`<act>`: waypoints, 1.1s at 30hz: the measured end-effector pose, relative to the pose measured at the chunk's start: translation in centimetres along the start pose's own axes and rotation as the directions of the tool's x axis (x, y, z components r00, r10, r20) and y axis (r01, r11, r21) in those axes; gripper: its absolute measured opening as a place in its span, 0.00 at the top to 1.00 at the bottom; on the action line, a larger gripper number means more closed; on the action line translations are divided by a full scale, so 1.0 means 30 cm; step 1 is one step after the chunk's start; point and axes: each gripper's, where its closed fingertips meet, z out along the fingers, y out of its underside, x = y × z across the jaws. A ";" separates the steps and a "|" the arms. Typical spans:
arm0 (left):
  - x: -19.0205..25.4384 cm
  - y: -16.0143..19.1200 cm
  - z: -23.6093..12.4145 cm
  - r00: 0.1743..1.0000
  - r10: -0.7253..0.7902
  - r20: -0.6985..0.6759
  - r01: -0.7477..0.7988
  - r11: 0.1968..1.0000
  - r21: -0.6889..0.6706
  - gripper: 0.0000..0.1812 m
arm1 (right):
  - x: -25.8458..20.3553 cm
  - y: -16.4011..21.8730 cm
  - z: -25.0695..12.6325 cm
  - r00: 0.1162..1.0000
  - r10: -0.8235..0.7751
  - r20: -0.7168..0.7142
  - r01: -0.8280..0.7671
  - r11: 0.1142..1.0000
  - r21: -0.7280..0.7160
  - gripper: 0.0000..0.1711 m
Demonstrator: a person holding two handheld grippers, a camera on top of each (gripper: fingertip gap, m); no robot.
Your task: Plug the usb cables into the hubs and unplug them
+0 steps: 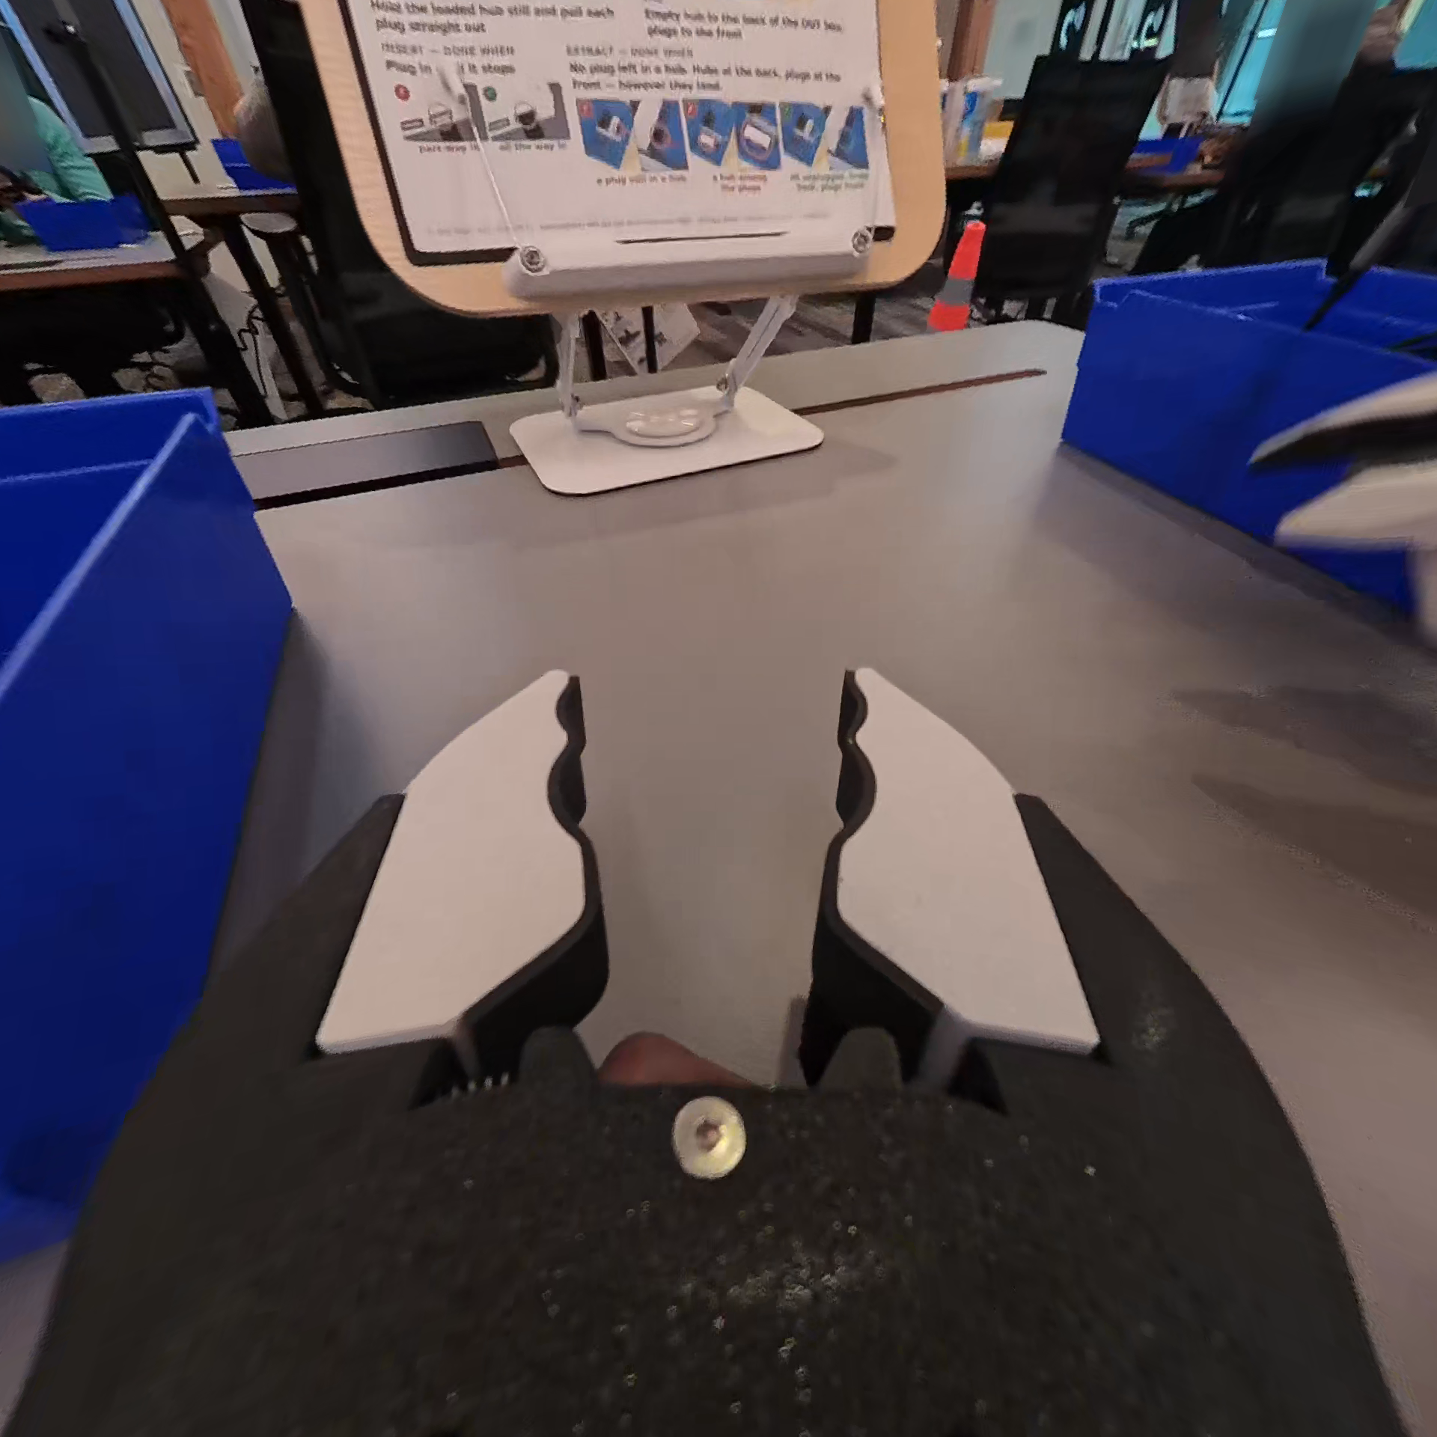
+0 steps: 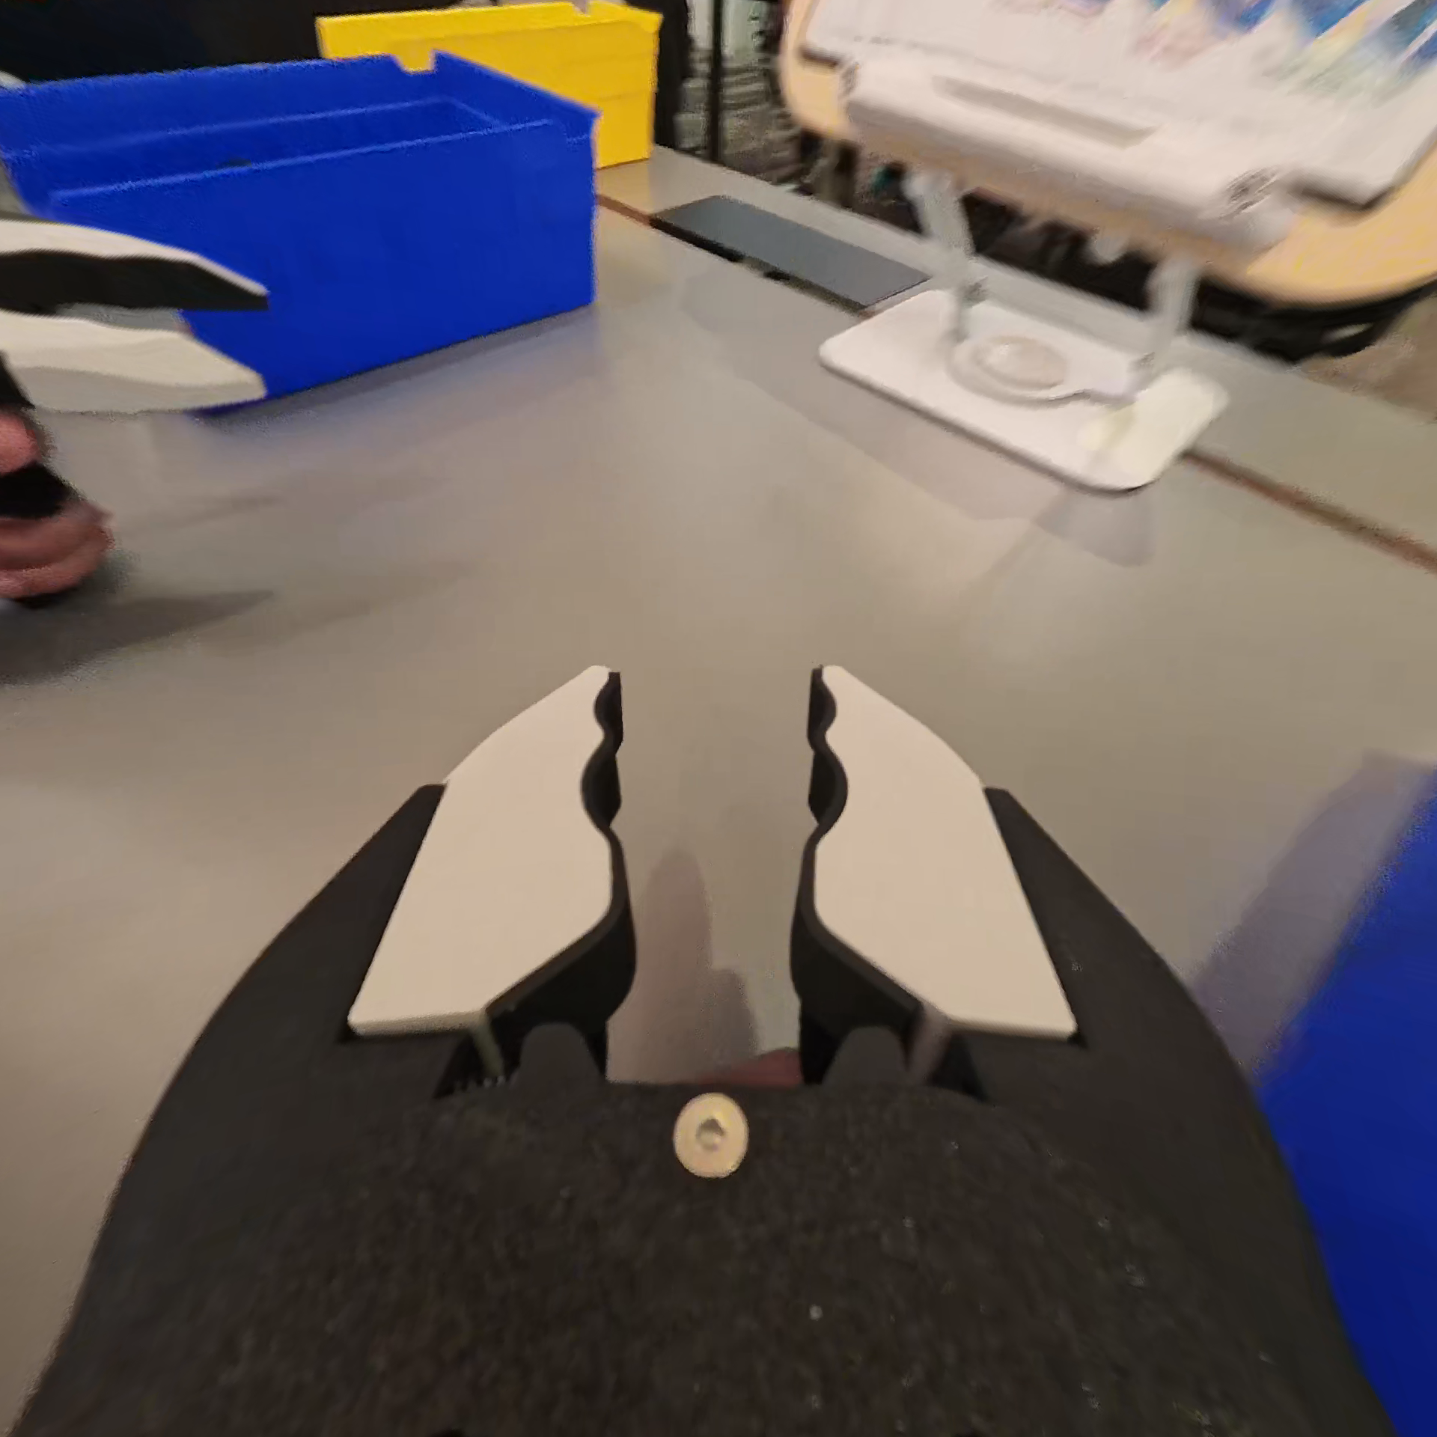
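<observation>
While no hub or cable is seen on the grey table point(image 1: 700, 591), both the left gripper point(image 1: 709, 684) and right gripper point(image 2: 715, 680) are held open and empty between the blue bins point(image 1: 117, 622), so neither can be called nearer.

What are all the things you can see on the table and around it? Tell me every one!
table: one, grey, under everything.
blue bins: two, one at the table's left side, one at its right side.
yellow bin: one, behind the left blue bin.
sheet stand: one, white, back middle, holding a printed sheet on a tan board.
black plate: one, flat in the table beside the stand.
traffic cone: one, orange, on the floor beyond.
left gripper: fingers apart, empty.
right gripper: fingers apart, empty.
hand: one, holding the left gripper.
</observation>
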 end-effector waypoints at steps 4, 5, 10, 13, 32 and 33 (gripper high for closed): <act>0.001 -0.008 -0.004 1.000 0.008 0.002 -0.009 1.000 0.021 0.70 | 0.297 -0.149 -0.215 0.958 -0.164 -0.234 0.153 0.986 -0.064 0.72; 0.006 -0.006 -0.004 1.000 -0.001 -0.017 0.001 1.000 0.018 0.69 | 0.399 -0.164 -0.269 0.941 -0.198 -0.274 0.170 0.978 -0.121 0.72; 0.001 -0.003 -0.002 0.997 -0.050 -0.052 0.051 0.999 0.008 0.69 | 0.914 -0.039 -0.392 0.941 -0.214 -0.262 0.077 0.890 -0.450 0.76; -0.003 0.000 0.000 0.997 -0.062 -0.051 0.062 0.998 0.003 0.69 | 1.070 0.103 -0.347 0.965 -0.223 -0.142 0.072 0.738 -0.671 0.74; 0.040 0.034 0.019 0.984 -0.058 -0.166 0.044 0.995 -0.087 0.70 | 1.101 0.031 -0.329 0.890 -0.455 0.027 0.284 0.508 -0.813 0.79; 0.038 0.034 0.020 0.983 -0.060 -0.173 0.045 0.995 -0.089 0.70 | 1.085 -0.046 -0.345 0.873 -0.487 -0.001 0.306 0.549 -0.778 0.79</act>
